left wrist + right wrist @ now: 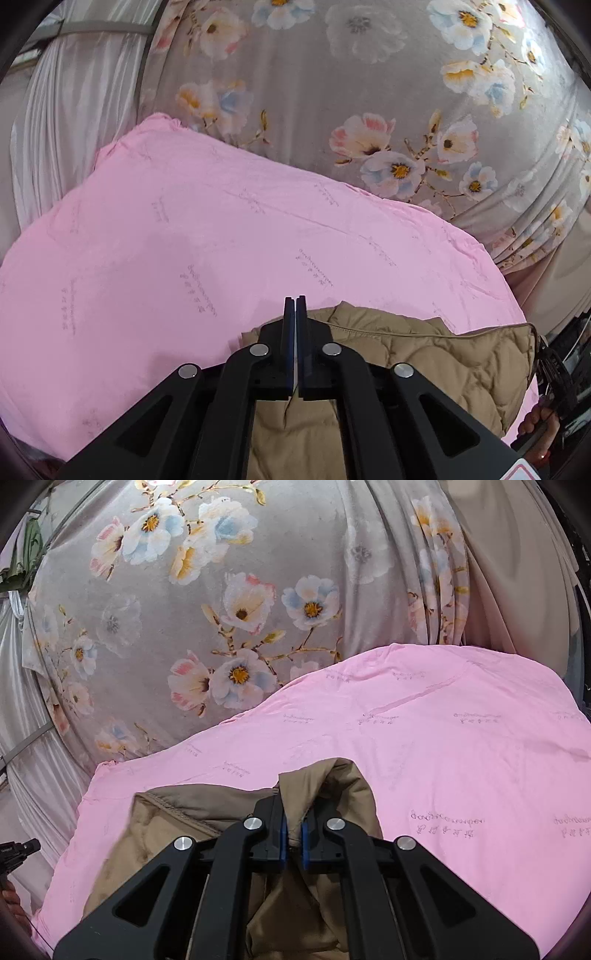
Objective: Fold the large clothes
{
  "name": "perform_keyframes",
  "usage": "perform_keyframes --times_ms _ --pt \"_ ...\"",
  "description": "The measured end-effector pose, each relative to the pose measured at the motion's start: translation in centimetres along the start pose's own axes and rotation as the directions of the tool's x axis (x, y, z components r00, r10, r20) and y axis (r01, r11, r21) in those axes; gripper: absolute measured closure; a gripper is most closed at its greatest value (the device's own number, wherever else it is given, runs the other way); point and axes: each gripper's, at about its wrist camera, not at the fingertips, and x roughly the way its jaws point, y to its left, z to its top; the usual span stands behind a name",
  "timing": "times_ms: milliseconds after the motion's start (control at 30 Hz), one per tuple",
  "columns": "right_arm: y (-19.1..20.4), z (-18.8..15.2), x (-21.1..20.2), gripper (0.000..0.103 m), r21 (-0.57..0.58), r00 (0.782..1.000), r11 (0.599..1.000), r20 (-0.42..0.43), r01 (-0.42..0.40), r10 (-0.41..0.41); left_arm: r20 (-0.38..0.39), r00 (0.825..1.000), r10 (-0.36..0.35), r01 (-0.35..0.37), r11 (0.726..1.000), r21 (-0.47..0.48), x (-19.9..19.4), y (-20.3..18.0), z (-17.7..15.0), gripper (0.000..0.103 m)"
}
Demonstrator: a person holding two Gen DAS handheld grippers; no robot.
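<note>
Behind everything hangs a grey floral-print curtain (332, 92), with pale pleated drapes (74, 122) beside it. Below it a pink printed sheet (184, 229) covers a broad surface. On the sheet, at its near edge, lies a tan quilted padded jacket (461, 362), partly lifted. The left gripper (294, 306) has its fingers pressed together on a thin edge of the jacket. The right gripper (291, 834) has its fingers clamped on a bunched fold of jacket fabric.
</note>
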Motion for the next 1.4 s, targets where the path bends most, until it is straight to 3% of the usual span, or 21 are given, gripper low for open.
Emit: perform_keyframes --times_ms 133,367,433,500,533,600,767,867,933,1000,1067,1133,1233,1300,1400 --pt "-0.6 -0.7 1.4 0.099 -0.012 0.999 1.000 -0.024 0.021 -0.021 -0.122 0.992 -0.025 0.014 0.996 -0.090 4.7 2.1 -1.4 0.090" --pt "-1.3 -1.3 2.1 0.099 -0.014 0.998 0.999 -0.052 0.031 -0.032 -0.281 0.953 -0.110 0.032 0.963 -0.269 13.6 4.6 -3.4 0.090" --pt "-1.4 -1.5 2.2 0.099 -0.018 0.998 0.999 -0.059 0.033 -0.034 -0.296 0.949 -0.105 0.024 0.964 -0.266 15.0 4.5 -3.8 0.090" --pt "-1.4 -1.6 2.2 0.099 -0.017 0.997 0.999 -0.063 0.034 -0.035 -0.299 0.950 -0.094 0.021 0.971 -0.240 15.5 4.1 -3.9 0.091" --pt "-1.5 -1.5 2.3 0.099 -0.019 0.997 0.999 -0.064 0.035 -0.036 -0.301 0.948 -0.107 0.041 0.975 -0.218 15.5 3.8 -3.9 0.099" --pt "-1.7 -1.6 2.3 0.099 -0.020 0.997 0.999 -0.070 0.036 -0.037 -0.272 0.950 -0.151 0.102 0.977 -0.186 14.6 2.8 -3.7 0.103" --pt "-1.6 -1.6 1.5 0.099 -0.025 0.998 0.999 -0.061 0.020 -0.022 -0.113 0.985 -0.131 0.127 0.991 -0.045 8.5 0.1 -1.8 0.103" --pt "-1.4 -1.4 0.8 0.099 -0.039 0.998 0.999 -0.054 0.006 -0.008 -0.037 0.991 -0.132 0.132 0.991 -0.013 5.6 -0.6 0.3 0.103" --pt "-1.2 -1.4 0.7 0.099 -0.049 0.998 0.999 -0.055 0.007 -0.010 -0.037 0.990 -0.133 0.132 0.991 -0.012 5.1 -0.4 1.1 0.103" --pt "-1.3 -1.6 0.8 0.099 -0.050 0.998 0.999 -0.060 0.009 -0.012 -0.092 0.988 -0.125 0.123 0.992 -0.029 6.5 0.1 1.2 0.103" --pt "-1.7 -1.8 0.9 0.099 -0.039 0.998 0.999 -0.068 0.009 -0.012 -0.150 0.983 -0.106 0.095 0.993 -0.075 8.5 1.5 0.5 0.086" --pt "-2.1 -1.9 1.0 0.099 -0.023 0.997 1.000 -0.075 0.008 -0.010 -0.195 0.971 -0.138 0.115 0.985 -0.129 10.5 3.0 -0.2 0.068" --pt "-2.3 -2.0 1.2 0.099 -0.021 0.997 1.000 -0.082 0.008 -0.010 -0.250 0.946 -0.208 0.176 0.974 -0.144 12.8 4.3 -0.6 0.065" --pt "-2.3 -2.0 1.3 0.099 -0.027 0.996 1.000 -0.085 0.010 -0.012 -0.263 0.939 -0.223 0.193 0.972 -0.133 13.7 4.8 -0.8 0.062" --pt "-2.2 -2.2 1.6 0.099 -0.029 0.996 0.999 -0.090 0.014 -0.017 -0.300 0.915 -0.268 0.238 0.962 -0.132 15.1 5.5 -1.1 0.049"
